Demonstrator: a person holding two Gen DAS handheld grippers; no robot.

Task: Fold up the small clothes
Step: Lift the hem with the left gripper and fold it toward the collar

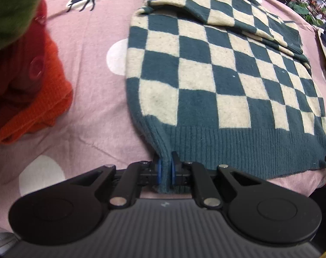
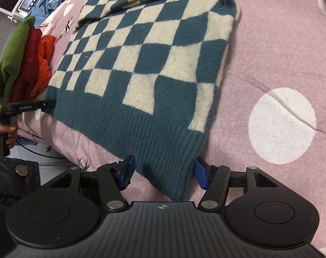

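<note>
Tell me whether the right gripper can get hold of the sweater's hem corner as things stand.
Probably yes. The right gripper is open, its fingers either side of the checkered sweater's ribbed hem corner, with nothing in between. The left gripper already pinches the opposite corner.

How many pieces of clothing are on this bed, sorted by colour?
Teal-and-cream checked sweater: 1
Green garment: 1
Dark red buttoned garment: 1
Orange garment: 1
Total: 4, counting only the clothes on the pink bedsheet. The blue fabric heap beyond the bed is left out.
</note>
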